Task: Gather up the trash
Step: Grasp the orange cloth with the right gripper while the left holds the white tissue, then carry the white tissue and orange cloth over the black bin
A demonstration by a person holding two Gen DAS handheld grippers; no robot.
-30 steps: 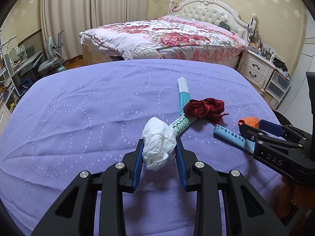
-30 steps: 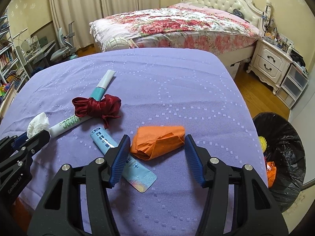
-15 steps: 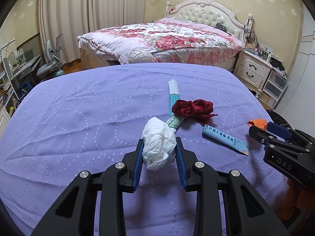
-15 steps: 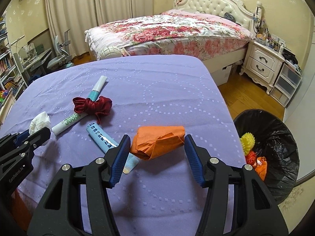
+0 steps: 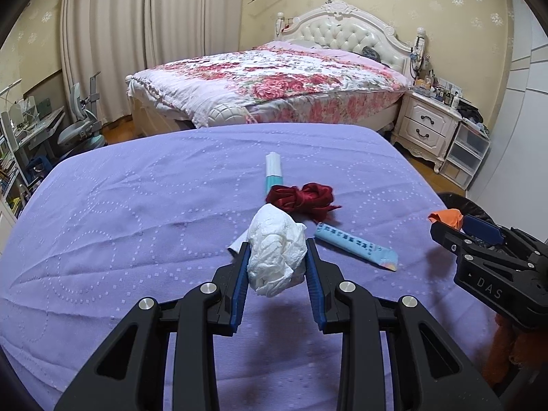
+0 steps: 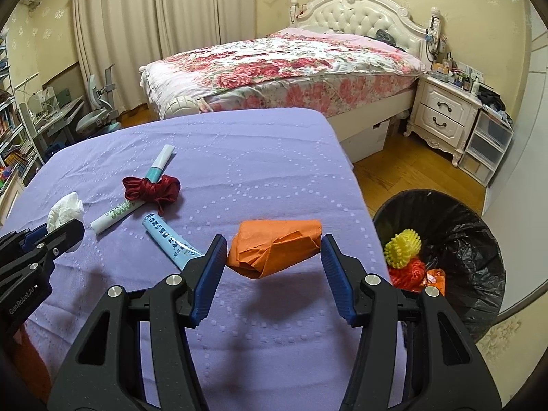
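The left tongs (image 5: 276, 267) are clenched on a crumpled white tissue (image 5: 276, 257), held above the purple counter (image 5: 137, 212). The right tongs (image 6: 273, 257) grasp a folded orange paper wad (image 6: 275, 247), also lifted clear of the cloth. Ahead of the left tongs and left of the right ones lie a red ribbon bundle (image 6: 152, 188) across a white-and-teal tube (image 6: 137, 198), and a light blue sachet (image 6: 167, 236). To the right of the right tongs stands a black-lined trash bin (image 6: 479, 239) on the floor
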